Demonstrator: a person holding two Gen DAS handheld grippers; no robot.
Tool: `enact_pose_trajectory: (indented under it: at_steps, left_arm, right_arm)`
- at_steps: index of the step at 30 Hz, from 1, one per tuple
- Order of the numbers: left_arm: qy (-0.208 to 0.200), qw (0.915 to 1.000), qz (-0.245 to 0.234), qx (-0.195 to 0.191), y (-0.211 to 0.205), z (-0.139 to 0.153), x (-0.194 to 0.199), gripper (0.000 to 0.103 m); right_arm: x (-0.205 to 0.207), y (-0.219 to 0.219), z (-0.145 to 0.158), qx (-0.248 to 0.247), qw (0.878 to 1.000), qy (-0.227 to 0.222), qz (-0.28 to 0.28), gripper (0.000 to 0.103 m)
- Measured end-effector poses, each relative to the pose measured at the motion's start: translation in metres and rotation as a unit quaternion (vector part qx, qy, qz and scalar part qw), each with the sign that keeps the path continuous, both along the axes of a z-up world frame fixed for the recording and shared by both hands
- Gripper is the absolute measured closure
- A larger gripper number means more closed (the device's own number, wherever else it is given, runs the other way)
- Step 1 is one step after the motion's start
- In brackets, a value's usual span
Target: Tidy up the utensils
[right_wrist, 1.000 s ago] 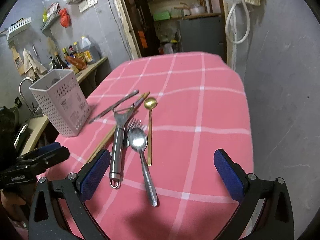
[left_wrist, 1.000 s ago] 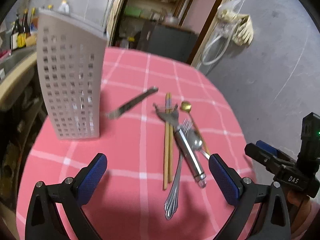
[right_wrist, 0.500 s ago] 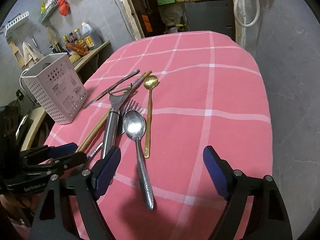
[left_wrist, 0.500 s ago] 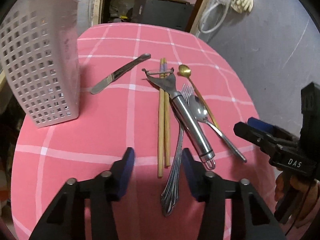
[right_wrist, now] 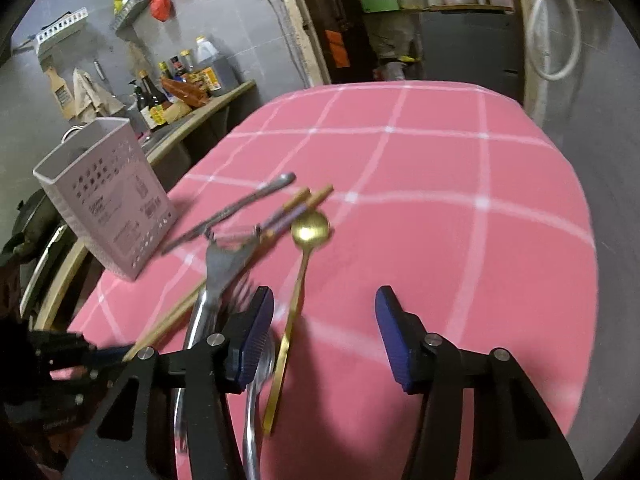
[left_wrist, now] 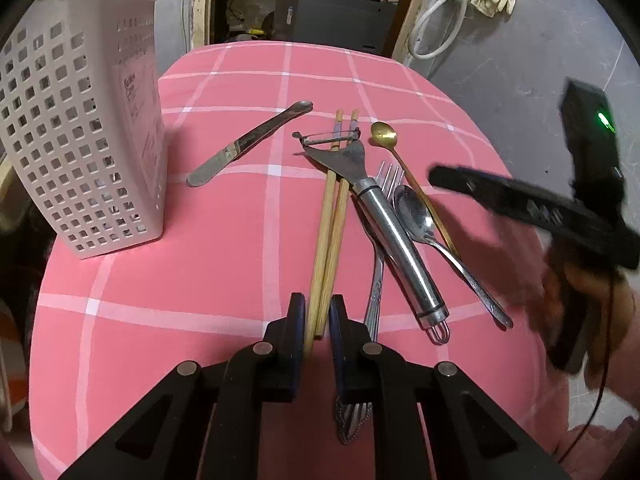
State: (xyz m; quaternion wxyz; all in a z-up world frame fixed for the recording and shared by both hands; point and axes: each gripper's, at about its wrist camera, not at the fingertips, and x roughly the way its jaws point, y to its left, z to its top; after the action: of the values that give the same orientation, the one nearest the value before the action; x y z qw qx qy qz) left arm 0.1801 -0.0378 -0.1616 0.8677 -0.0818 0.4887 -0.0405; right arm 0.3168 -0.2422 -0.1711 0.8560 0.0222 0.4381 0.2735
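Left gripper (left_wrist: 317, 316): we have just closed its jaws on the near ends of the chopsticks (left_wrist: 329, 216), lying on the tablecloth (left_wrist: 224, 240). Right gripper (right_wrist: 324, 332): half open and closing, empty, above the gold spoon (right_wrist: 298, 292). Lift level, then tip toward the basket (left_wrist: 80, 132).
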Motion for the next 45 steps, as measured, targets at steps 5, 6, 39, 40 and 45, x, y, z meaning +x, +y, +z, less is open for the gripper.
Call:
enact_pose_trajectory:
  at_steps: [5,6,39,40,45]
  left_arm:
    - [-0.017,0.9992,0.017,-0.033,0.007,0.009,-0.006,0.092]
    - [-0.020,0.9990,0.018,-0.034,0.007,0.012,-0.006,0.093]
    - [-0.044,0.9955,0.052,-0.066,0.031,0.049,0.020,0.102]
    - [-0.034,0.9953,0.058,-0.070,0.032,0.044,0.019,0.102]
    - [0.010,0.9916,0.068,-0.110,0.034,0.021,0.015,0.101]
  right_arm:
    - [0.036,0.011,-0.002,0.018,0.999,0.015,0.034,0.056]
    - [0.041,0.012,-0.002,0.021,0.999,0.017,0.038,0.058]
    - [0.005,-0.016,-0.010,0.048,0.996,0.069,0.014,0.101]
    - [0.003,-0.017,-0.011,0.048,0.996,0.072,0.013,0.101]
    - [-0.005,-0.020,-0.018,0.048,0.995,0.086,0.005,0.101]
